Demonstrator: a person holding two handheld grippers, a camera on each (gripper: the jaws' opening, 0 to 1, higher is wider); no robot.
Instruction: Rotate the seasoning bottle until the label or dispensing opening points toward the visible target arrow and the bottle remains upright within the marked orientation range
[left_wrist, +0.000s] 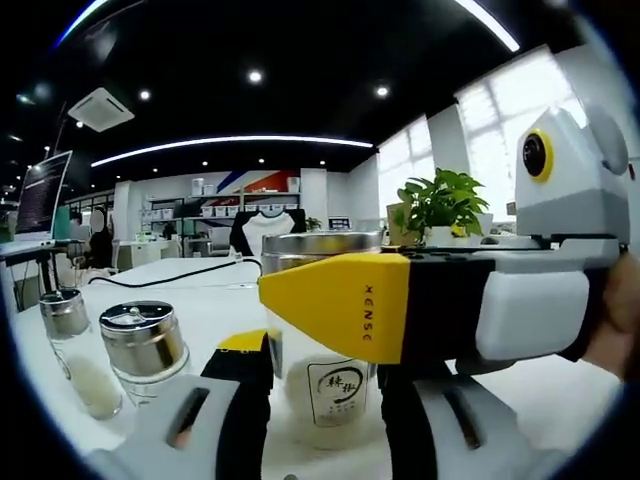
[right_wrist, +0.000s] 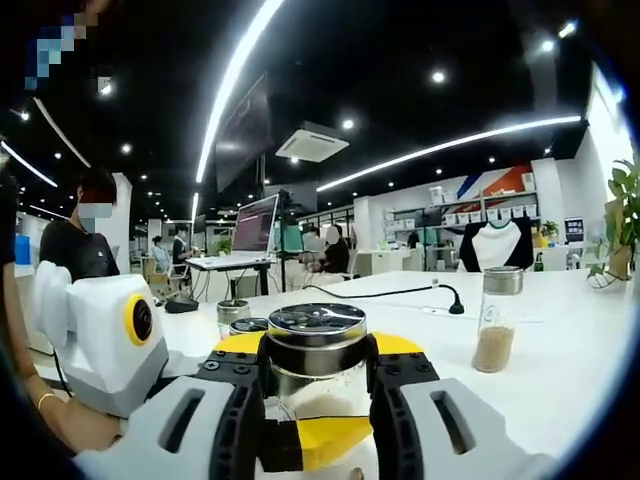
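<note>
1. The right gripper has its black jaws closed on the seasoning bottle, pressing the glass just under the steel lid; the bottle stands upright on the white table.
2. In the left gripper view the left gripper has its jaws either side of the same bottle's base, label facing the camera; whether they press the glass I cannot tell; the right gripper crosses in front.
3. Two small shakers stand near on one side, another jar well apart on the other.
4. No target arrow shows, so I judge the turn as under way, alignment unconfirmed, release left to do.
</note>
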